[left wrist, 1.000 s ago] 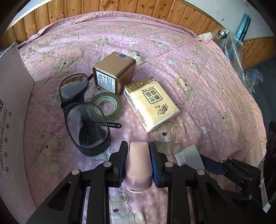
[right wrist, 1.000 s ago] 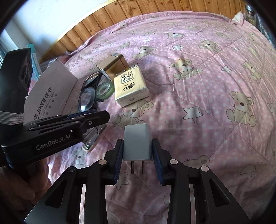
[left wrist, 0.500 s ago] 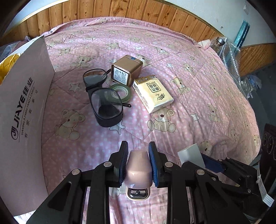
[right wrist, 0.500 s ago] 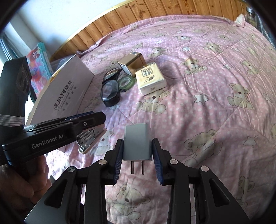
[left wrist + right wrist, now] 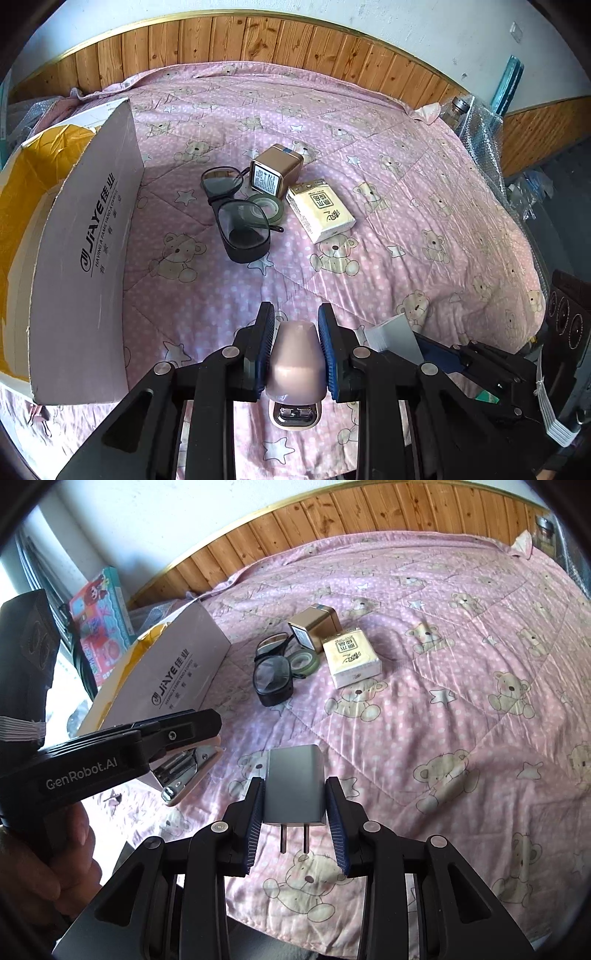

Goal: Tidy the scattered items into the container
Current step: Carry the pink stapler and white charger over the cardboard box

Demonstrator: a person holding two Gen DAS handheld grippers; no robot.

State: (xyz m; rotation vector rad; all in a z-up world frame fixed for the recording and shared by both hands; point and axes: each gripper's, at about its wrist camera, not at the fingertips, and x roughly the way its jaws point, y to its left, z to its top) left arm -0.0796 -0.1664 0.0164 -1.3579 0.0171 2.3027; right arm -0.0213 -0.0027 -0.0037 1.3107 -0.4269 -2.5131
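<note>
Left gripper: clenched on a pink stapler, held above the quilt beside the box
Right gripper: clamped on a grey charger plug, prongs pointing back toward the camera
Cardboard box: open, at the quilt's left edge
Still on the quilt: goggles, tape roll, gold tin, tissue pack, clustered near mid-bed

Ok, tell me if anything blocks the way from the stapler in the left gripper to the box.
Nothing visible does. The left gripper holds the pink stapler above bare quilt, and the open cardboard box stands just to its left. The goggles and the other items lie farther off, clear of that path.
</note>
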